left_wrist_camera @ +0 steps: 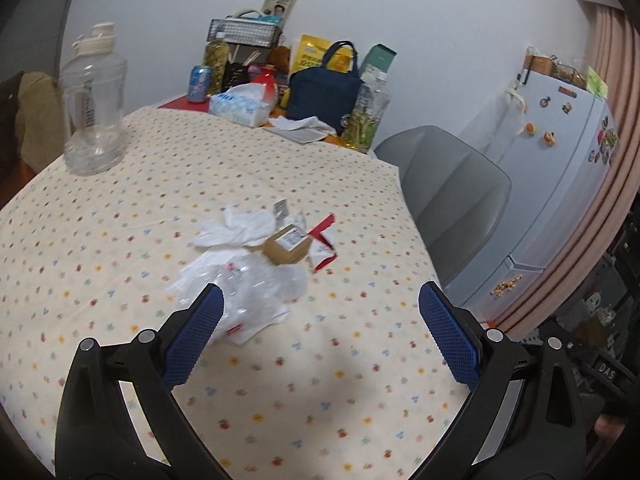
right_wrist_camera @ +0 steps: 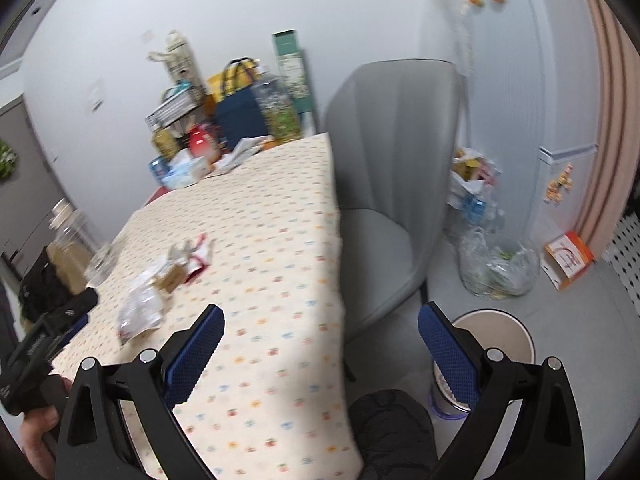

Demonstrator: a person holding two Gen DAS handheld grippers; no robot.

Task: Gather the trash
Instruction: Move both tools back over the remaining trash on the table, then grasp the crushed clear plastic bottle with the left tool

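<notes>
Trash (left_wrist_camera: pixel 256 256) lies heaped near the middle of the desk (left_wrist_camera: pixel 120 240), well short of both grippers. Largest is crumpled clear plastic (left_wrist_camera: pixel 260 284), then white tissue (left_wrist_camera: pixel 236 228), a small cardboard box (left_wrist_camera: pixel 288 245) and a red-and-white wrapper (left_wrist_camera: pixel 323 246). The left gripper (left_wrist_camera: pixel 320 304) hovers spread and empty just before the plastic; the right gripper (right_wrist_camera: pixel 320 326) hangs spread over the desk edge. Likely risks: slick plastic slipping from the pads, or a sweep scattering light scraps off the desk.
</notes>
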